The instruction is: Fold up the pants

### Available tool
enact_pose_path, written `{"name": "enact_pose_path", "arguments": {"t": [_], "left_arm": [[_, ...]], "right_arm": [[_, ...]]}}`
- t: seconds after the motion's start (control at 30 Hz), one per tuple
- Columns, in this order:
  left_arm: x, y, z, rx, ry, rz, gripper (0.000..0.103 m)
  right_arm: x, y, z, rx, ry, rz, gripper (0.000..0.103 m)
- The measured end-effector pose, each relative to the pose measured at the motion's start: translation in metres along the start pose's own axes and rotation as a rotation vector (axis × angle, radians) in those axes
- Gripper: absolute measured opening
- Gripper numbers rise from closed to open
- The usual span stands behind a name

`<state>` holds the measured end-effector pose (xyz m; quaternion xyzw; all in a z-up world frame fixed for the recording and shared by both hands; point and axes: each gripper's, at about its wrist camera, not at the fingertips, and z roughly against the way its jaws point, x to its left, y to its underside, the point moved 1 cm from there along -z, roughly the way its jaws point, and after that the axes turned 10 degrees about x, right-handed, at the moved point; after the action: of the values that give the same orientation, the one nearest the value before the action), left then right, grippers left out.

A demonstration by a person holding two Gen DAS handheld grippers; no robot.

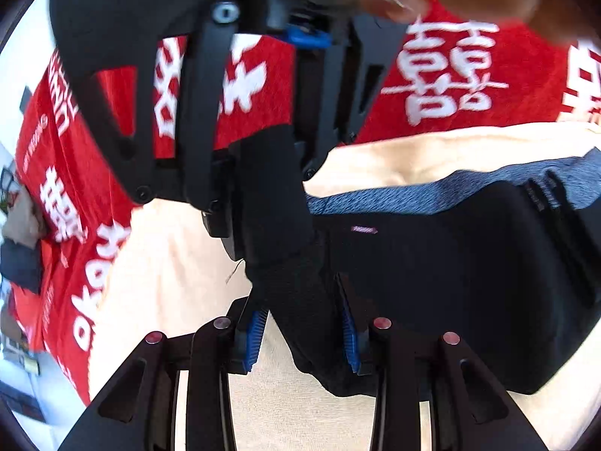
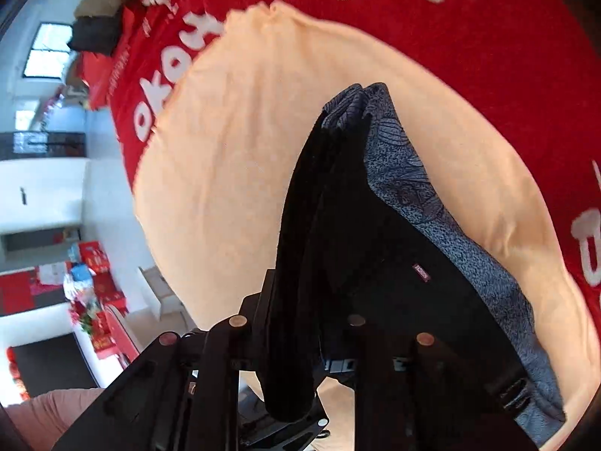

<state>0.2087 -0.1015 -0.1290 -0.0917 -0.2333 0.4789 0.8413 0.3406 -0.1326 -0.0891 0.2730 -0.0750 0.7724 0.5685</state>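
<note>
1. The left gripper (image 1: 300,334) pinches a bunched edge of the black pants (image 1: 432,274) between its fingers (image 1: 255,334).
2. The right gripper (image 2: 296,357) clamps another dark fold, probably to carry both ends together.
3. The pants lie half-folded on the cream cloth (image 2: 244,143), over a grey patterned garment (image 2: 405,173).

surface: a table, maybe; it is fully covered, so it is hard to be sure
red cloth (image 2: 450,56): big, with white letters and signs; it lies on the surface
cream towel (image 2: 244,150): lies flat on the red cloth, red showing all around it
pants (image 2: 375,244): dark, with a grey patterned side; partly lying on the cream towel
</note>
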Motion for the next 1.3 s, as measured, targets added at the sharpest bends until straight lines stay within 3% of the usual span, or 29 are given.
{"name": "enact_pose_path", "arguments": {"t": [0.13, 0.33, 0.57, 0.77, 0.9, 1.07, 1.17, 1.23, 1.3], "left_arm": [[-0.012, -0.011, 0.034, -0.043, 0.043, -0.021, 0.037], [-0.048, -0.039, 0.096, -0.110, 0.146, -0.051, 0.037], [-0.146, -0.061, 0.151, -0.169, 0.235, -0.195, 0.037], [-0.240, -0.059, 0.161, -0.160, 0.283, -0.335, 0.037], [-0.299, -0.050, 0.145, -0.108, 0.308, -0.410, 0.037], [-0.336, -0.031, 0.111, 0.007, 0.278, -0.472, 0.037], [-0.340, -0.024, 0.101, 0.048, 0.256, -0.485, 0.053], [-0.334, -0.023, 0.102, 0.063, 0.289, -0.472, 0.078], [-0.327, -0.021, 0.106, 0.065, 0.305, -0.465, 0.081]], "right_arm": [[-0.020, 0.034, 0.044, -0.120, -0.110, -0.028, 0.020], [-0.063, 0.126, 0.103, -0.331, -0.236, -0.095, 0.020], [-0.146, 0.247, 0.146, -0.523, -0.307, -0.215, 0.020], [-0.232, 0.335, 0.127, -0.615, -0.377, -0.394, 0.020], [-0.282, 0.364, 0.090, -0.598, -0.403, -0.499, 0.021], [-0.310, 0.362, 0.039, -0.553, -0.412, -0.556, 0.023], [-0.317, 0.366, 0.028, -0.560, -0.432, -0.574, 0.024], [-0.317, 0.364, 0.026, -0.565, -0.442, -0.574, 0.024], [-0.315, 0.363, 0.027, -0.555, -0.423, -0.563, 0.024]]}}
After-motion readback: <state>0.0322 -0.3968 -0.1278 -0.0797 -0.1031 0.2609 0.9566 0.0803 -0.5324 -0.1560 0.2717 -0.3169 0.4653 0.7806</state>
